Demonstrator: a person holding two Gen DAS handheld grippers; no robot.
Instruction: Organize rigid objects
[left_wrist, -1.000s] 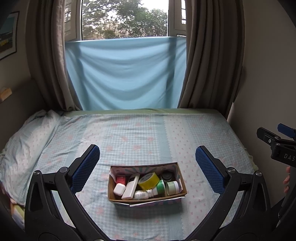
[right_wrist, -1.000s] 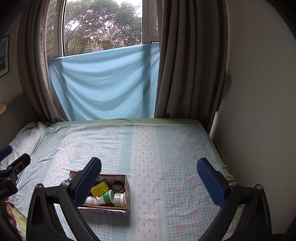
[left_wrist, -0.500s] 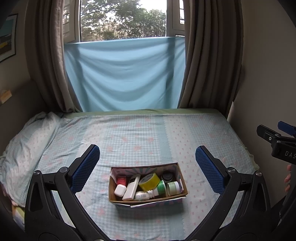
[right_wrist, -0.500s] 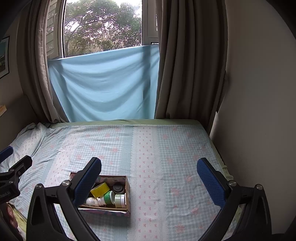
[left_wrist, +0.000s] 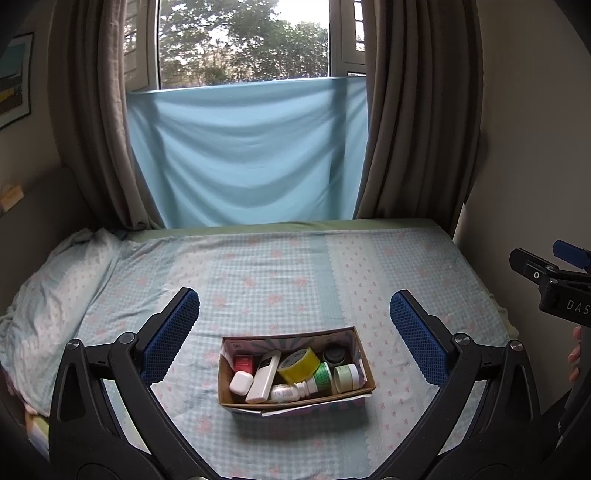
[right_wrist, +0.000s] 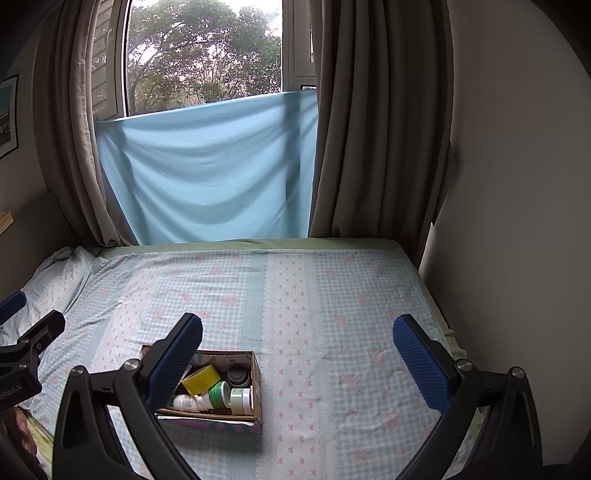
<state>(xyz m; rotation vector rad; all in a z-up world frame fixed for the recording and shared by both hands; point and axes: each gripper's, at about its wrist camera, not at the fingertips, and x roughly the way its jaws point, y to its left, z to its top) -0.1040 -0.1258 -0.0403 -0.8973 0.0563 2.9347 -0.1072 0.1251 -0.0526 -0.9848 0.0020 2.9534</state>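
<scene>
The cardboard box (left_wrist: 295, 369) of small containers sits low in the frame's centre on the bed (left_wrist: 277, 280). The left gripper (left_wrist: 294, 325) and right gripper (right_wrist: 297, 349) both hang above the bed with jaws wide apart, holding nothing.

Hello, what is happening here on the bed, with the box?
A person holds a tool in each hand above the bed. Both the left tool and the right tool are open and empty. A cardboard box on the bed holds small bottles, jars and a yellow tape roll. Neither tool touches anything.
</scene>
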